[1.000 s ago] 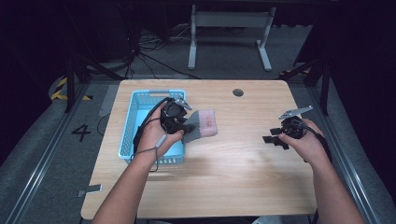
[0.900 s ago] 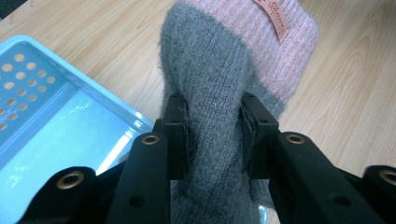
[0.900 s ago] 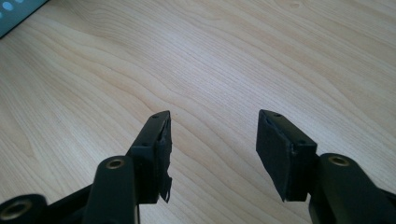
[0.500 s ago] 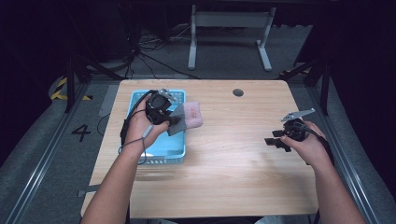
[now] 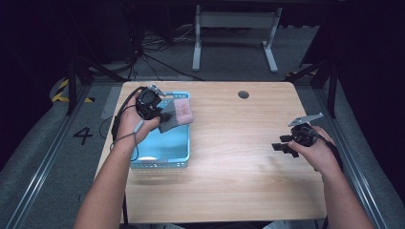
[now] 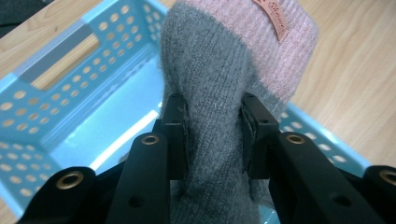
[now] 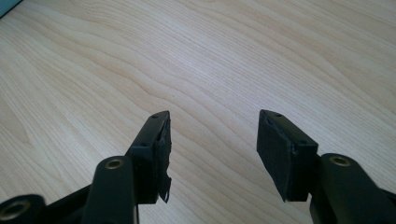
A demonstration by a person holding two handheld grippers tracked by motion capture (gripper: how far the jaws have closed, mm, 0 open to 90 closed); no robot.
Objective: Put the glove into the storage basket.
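High view: the left gripper [image 5: 157,110] was clamped on a grey and pink sock [image 5: 177,114] and held it over the far right corner of the blue basket [image 5: 162,153]. The pink cuff reached beyond the basket's right rim, above the wooden table [image 5: 239,157]. In my judgement, a release from there could have left the sock draped on the rim or fallen outside. The right gripper [image 5: 282,144] was well apart to the right, low over bare table, holding nothing. A small dark grommet [image 5: 243,94] lay in the tabletop beyond both grippers; nothing blocked the basket.

Left gripper view: both jaws pinched the grey part of the sock [image 6: 212,116], bunching the knit between the pads. The pink cuff with its small tag [image 6: 274,18] hung ahead of the jaws, past the perforated basket wall [image 6: 56,93]. The soft knit could snag on that wall, I judged.

Right gripper view: the jaws stood apart over plain wood grain [image 7: 196,60]; the left pad's lining looked frayed at its lower edge.
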